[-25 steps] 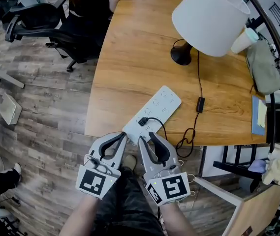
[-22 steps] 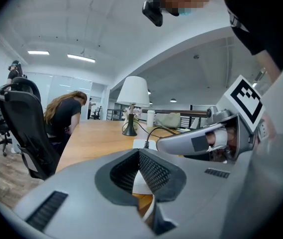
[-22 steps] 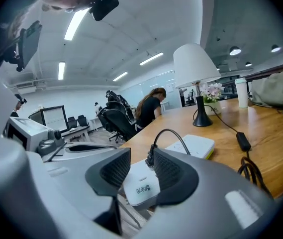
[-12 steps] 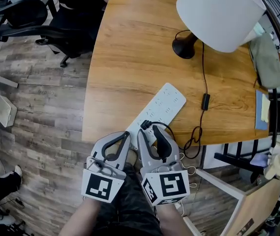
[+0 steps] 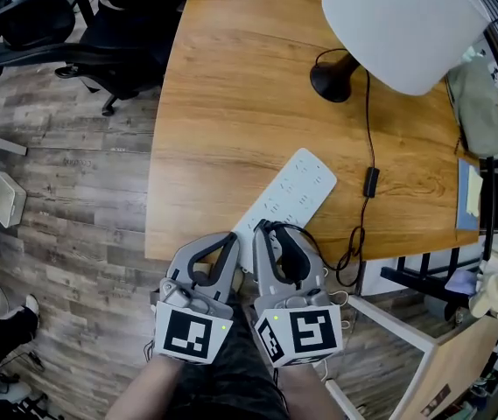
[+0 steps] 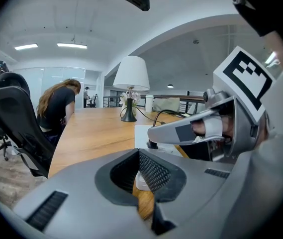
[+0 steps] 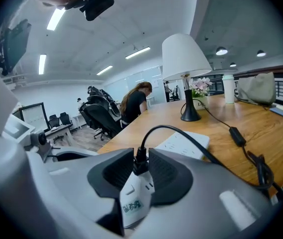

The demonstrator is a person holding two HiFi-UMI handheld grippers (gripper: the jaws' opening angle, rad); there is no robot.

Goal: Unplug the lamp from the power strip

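A white power strip [image 5: 292, 186] lies slantwise on the wooden table [image 5: 231, 103], its near end at the table's front edge. The lamp [image 5: 406, 24] stands at the back, and its black cord [image 5: 369, 129] runs down to a black plug [image 5: 262, 228] in the strip's near end. My right gripper [image 5: 270, 234] has its jaws closing on that plug [image 7: 141, 161], and the pads touch it on both sides. My left gripper [image 5: 227, 241] sits just left of it, shut, tips together over the strip's near end [image 6: 141, 133].
An inline switch [image 5: 372, 182] sits on the cord, which loops over the table's front right edge [image 5: 349, 256]. A grey bag [image 5: 480, 103] and a notebook [image 5: 465, 195] lie at the right. An office chair [image 5: 21, 24] and a seated person [image 6: 56, 103] are at the far left.
Both grippers have crept forward to the strip's near end. The right gripper's jaws, which stood just short of the plug, now sit around it.
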